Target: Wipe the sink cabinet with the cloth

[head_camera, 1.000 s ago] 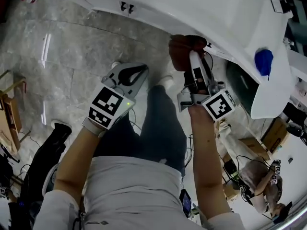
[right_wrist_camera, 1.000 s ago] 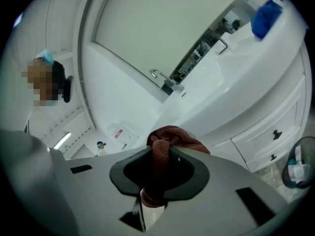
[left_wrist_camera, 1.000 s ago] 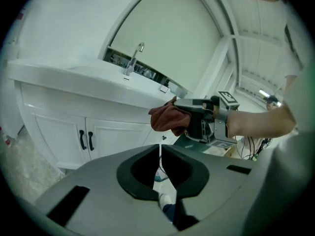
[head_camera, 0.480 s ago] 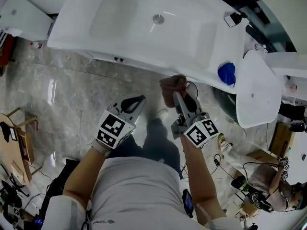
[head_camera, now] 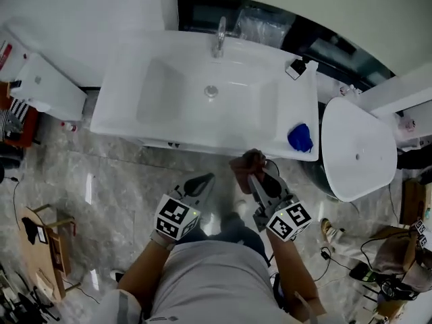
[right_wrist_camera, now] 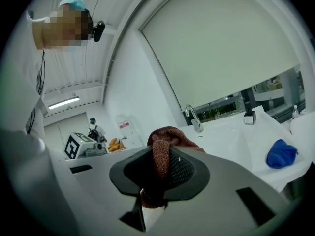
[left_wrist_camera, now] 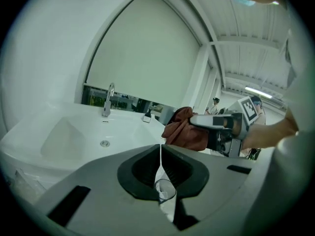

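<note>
1. Head view: the white sink cabinet fills the upper middle. Its faucet stands at 12 o'clock of the basin, and the drain lies in the basin floor.
   - A blue bundle lies on the counter's corner at 4 o'clock of the drain.
   - A white oval fixture stands at 3 o'clock of the cabinet.
   - The right gripper is raised just in front of the cabinet's front edge, with the dark red cloth bunched at its tip.
   - The left gripper is held at 9 o'clock of the right one, over the grey stone floor, apart from the cabinet.
2. Left gripper view: the left gripper has its jaws pressed together, with only a thin seam between them and nothing held.
   - The sink cabinet spreads at 10 o'clock, with the faucet and drain in sight.
   - At 2 o'clock the right gripper carries the cloth.
3. Right gripper view: the right gripper is clamped on the cloth. A fold sticks up between the jaws and the rest bunches past the tips.
   - The faucet stands at 1 o'clock and the blue bundle lies at 3 o'clock on the sink cabinet.
   - The left gripper shows at 9 o'clock.
</note>
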The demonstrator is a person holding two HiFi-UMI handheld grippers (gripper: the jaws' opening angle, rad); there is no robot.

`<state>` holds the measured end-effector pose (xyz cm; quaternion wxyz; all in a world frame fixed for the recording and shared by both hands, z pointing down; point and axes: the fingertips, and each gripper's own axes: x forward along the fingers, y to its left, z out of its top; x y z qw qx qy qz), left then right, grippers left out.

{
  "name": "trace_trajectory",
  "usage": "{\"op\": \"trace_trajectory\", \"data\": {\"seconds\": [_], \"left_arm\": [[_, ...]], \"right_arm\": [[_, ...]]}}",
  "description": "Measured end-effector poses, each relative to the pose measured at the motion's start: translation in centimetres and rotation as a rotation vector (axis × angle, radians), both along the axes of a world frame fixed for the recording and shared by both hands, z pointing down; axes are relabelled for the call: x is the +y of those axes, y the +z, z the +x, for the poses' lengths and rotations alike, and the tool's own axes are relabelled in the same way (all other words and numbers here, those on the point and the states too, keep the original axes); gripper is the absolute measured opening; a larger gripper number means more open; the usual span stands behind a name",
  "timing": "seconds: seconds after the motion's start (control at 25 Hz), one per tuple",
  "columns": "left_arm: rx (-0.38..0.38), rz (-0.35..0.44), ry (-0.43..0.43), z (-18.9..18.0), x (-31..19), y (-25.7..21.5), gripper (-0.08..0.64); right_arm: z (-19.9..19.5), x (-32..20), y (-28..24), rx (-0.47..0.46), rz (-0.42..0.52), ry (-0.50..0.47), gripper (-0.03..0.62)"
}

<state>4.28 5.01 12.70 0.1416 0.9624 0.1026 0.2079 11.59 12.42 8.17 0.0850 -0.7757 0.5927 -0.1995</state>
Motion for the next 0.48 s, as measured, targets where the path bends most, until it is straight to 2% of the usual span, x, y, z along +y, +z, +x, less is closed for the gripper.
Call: {"op": "trace_trajectory", "data": {"seconds": [0.2,0.36,0.48], "left_arm": [[0.034,0.047,0.028,0.3,0.4,-3.1,0.012],[0.069,0.06,0.022,0.4,0.5,-5.7,0.012],[0.095,0.082,0.017,0.6,-0.2,-7.7,0.012]], "right_arm": [[-0.6,0.7,-2.0,0.044,0.007,-0.012,0.075],[-1.1,1.3,-4.3,0.116,0.001,-0.018,0.075],[-1.5,1.0,-6.1,0.139,0.031,-0.024,0.075]]}}
